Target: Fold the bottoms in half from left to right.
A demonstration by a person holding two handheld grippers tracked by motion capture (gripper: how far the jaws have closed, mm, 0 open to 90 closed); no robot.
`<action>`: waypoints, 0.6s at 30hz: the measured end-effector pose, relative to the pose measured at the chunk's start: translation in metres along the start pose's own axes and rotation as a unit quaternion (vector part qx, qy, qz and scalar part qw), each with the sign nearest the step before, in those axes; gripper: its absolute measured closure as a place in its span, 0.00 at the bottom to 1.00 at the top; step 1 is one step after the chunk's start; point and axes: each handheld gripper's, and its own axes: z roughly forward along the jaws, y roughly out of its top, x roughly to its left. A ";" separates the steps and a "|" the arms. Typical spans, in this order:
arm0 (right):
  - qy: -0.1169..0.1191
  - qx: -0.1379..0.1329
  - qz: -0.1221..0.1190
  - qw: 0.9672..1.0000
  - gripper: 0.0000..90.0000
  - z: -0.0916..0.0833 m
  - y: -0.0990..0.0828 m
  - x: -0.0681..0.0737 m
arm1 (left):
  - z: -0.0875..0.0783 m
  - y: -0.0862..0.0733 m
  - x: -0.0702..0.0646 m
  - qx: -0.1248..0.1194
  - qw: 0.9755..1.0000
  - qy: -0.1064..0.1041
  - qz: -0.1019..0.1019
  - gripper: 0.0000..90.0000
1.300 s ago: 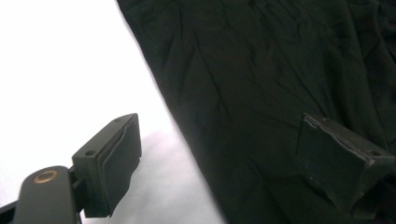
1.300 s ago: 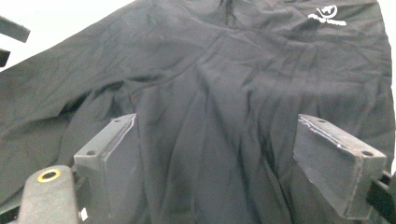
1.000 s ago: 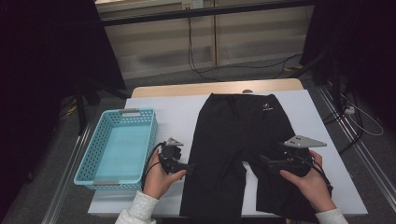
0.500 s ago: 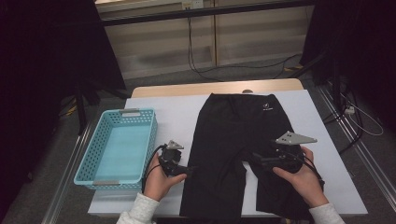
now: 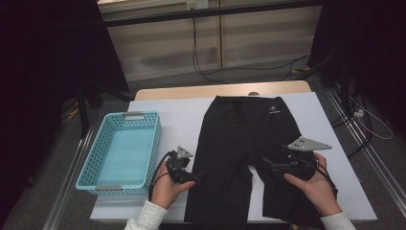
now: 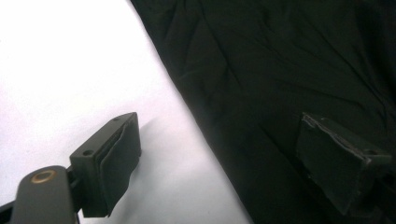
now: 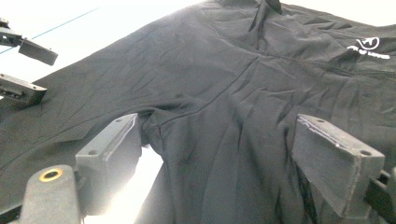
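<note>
Left gripper (image 5: 200,176): jaws standing open, hovering at lower centre over trousers' (image 5: 249,143) edge.
Right gripper (image 5: 264,164): jaws gaping open, hovering lower right.

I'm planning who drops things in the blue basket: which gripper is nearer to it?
Left. The left gripper sits just right of the basket, at the edge of the black trousers. The right gripper is over the far trouser leg.

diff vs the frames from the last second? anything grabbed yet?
The right tool slid left across the black shorts toward the crotch. The left tool edged slightly right to the left leg's outer edge. Both are open; nothing grabbed. Shorts and blue basket are unchanged on the table.
</note>
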 end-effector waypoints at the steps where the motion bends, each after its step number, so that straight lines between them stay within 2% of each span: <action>1: -0.001 0.000 0.003 1.000 0.18 0.000 0.000 0.000 | -0.001 0.000 -0.001 -0.001 1.000 0.001 -0.003 0.18; 4: 0.000 -0.001 0.003 1.000 0.18 0.000 -0.001 -0.002 | -0.002 0.001 0.000 -0.004 1.000 -0.001 -0.012 0.28; 7: 0.002 0.003 0.004 1.000 0.18 0.002 -0.001 -0.001 | -0.003 0.001 -0.001 -0.007 1.000 -0.006 -0.019 0.33; 9: 0.003 0.005 0.003 1.000 0.18 0.003 -0.001 0.001 | -0.004 0.002 -0.003 -0.007 0.999 -0.022 -0.025 0.42; 12: 0.006 0.004 0.000 1.000 0.17 0.003 -0.002 0.003 | -0.003 0.004 -0.008 -0.003 1.000 -0.015 -0.027 0.47; 16: 0.008 0.006 -0.003 1.000 0.17 0.002 -0.003 0.005 | -0.003 0.006 -0.009 -0.002 0.999 -0.016 -0.035 0.57; 18: 0.008 0.006 -0.004 1.000 0.17 0.002 -0.003 0.005 | -0.002 0.006 -0.010 -0.003 0.998 -0.033 -0.047 0.63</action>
